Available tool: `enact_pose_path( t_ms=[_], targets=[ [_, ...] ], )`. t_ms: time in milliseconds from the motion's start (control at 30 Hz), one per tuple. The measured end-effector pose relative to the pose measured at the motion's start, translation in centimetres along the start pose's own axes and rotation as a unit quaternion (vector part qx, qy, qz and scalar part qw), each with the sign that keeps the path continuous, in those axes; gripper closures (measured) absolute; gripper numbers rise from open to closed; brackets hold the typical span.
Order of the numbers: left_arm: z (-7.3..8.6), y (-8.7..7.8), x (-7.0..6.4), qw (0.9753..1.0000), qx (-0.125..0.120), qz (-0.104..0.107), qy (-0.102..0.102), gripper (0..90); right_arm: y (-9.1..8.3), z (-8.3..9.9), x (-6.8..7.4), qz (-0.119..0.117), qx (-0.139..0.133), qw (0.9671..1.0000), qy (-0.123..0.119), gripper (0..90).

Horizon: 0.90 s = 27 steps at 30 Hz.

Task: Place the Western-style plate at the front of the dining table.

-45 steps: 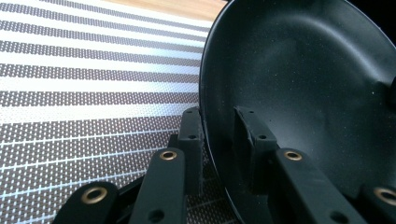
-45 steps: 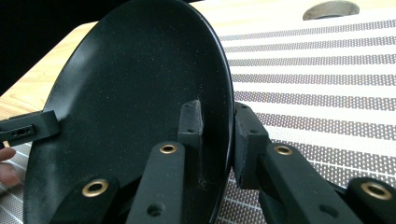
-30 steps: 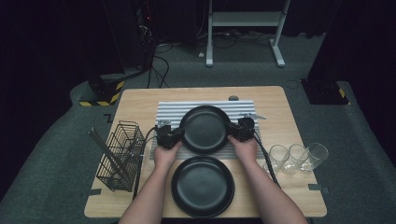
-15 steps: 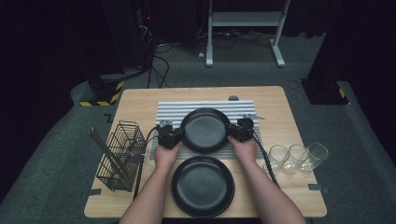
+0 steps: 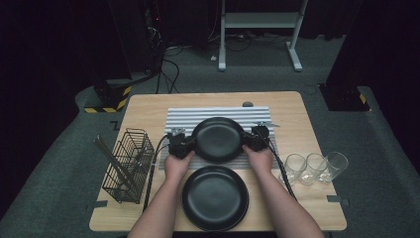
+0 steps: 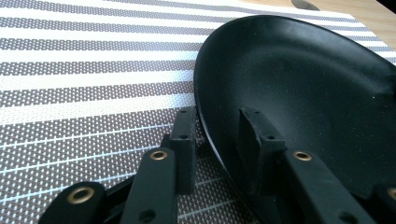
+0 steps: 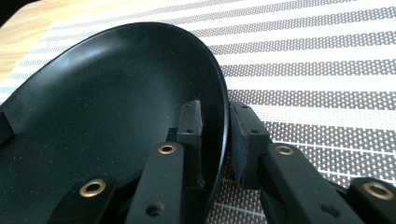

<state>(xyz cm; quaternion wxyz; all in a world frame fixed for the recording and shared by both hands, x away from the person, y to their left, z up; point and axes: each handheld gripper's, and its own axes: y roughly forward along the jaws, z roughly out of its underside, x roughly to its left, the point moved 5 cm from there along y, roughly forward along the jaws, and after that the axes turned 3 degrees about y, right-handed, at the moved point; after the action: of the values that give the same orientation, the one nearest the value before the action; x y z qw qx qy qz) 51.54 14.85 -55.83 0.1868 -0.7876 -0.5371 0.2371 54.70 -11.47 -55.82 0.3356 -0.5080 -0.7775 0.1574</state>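
Two grippers carry one black plate (image 5: 218, 139) between them above a striped mat (image 5: 178, 117).
The left gripper (image 5: 184, 146) and right gripper (image 5: 250, 140) each pinch opposite rims; next likely needs level, matched travel, clear of the second plate (image 5: 215, 197) nearer the person.

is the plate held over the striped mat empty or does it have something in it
Empty. The plate between the left gripper and right gripper shows bare black inside.
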Motion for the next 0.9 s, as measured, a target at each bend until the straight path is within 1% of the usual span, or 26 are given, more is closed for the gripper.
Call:
enact_pose_path(
  t_ms=[100, 300, 367, 433, 467, 533, 567, 600, 667, 767, 800, 833, 900],
  targets=[
    [0.0, 0.0, -0.1, 1.0000, 0.000, 0.008, -0.002, 63.8, -0.4, 0.0, 0.1, 0.005, -0.006, 0.9999, -0.012, 73.7],
    [0.0, -0.1, -0.2, 0.9999, -0.004, 0.004, 0.011, 57.3, -1.8, -0.1, 0.9, 0.008, -0.027, 0.9991, -0.033, 65.8],
    [0.0, -0.2, -0.2, 0.9999, -0.004, 0.003, 0.013, 54.4, -2.4, 0.1, 1.4, 0.012, -0.029, 0.9980, -0.054, 64.4],
    [0.0, -0.4, -0.2, 0.9999, -0.003, 0.000, 0.010, 53.1, -2.8, 0.2, 1.8, 0.014, -0.036, 0.9968, -0.070, 63.2],
    [0.0, -0.6, -0.1, 0.9999, -0.005, -0.009, 0.011, 53.3, -3.0, 0.3, 2.1, 0.016, -0.038, 0.9961, -0.078, 62.7],
    [0.0, -0.9, -0.1, 0.9997, -0.010, -0.018, 0.011, 54.5, -3.3, 0.5, 2.5, 0.019, -0.037, 0.9950, -0.090, 61.4],
    [-0.1, -1.0, -0.1, 0.9997, -0.011, -0.019, 0.013, 54.2, -3.4, 0.7, 2.6, 0.021, -0.036, 0.9944, -0.097, 60.7],
    [-0.1, -1.1, -0.2, 0.9994, -0.010, -0.025, 0.024, 53.5, -3.4, 0.8, 2.7, 0.021, -0.037, 0.9940, -0.101, 60.0],
    [-0.1, -1.5, -0.3, 0.9989, -0.010, -0.031, 0.033, 51.7, -3.7, 1.1, 3.0, 0.023, -0.039, 0.9930, -0.109, 59.4],
    [-0.1, -1.8, -0.4, 0.9989, -0.008, -0.032, 0.035, 48.5, -4.0, 1.4, 3.1, 0.022, -0.041, 0.9926, -0.112, 57.9],
    [-0.1, -2.0, -0.6, 0.9987, -0.004, -0.032, 0.040, 47.8, -4.1, 1.5, 3.1, 0.023, -0.041, 0.9926, -0.112, 58.3],
    [0.0, -2.1, -0.6, 0.9985, -0.003, -0.033, 0.044, 47.2, -4.3, 1.7, 3.1, 0.026, -0.040, 0.9924, -0.113, 58.3],
    [0.1, -2.3, -0.8, 0.9985, -0.002, -0.034, 0.044, 46.7, -4.4, 1.8, 3.1, 0.030, -0.040, 0.9920, -0.116, 57.9]
  ],
)
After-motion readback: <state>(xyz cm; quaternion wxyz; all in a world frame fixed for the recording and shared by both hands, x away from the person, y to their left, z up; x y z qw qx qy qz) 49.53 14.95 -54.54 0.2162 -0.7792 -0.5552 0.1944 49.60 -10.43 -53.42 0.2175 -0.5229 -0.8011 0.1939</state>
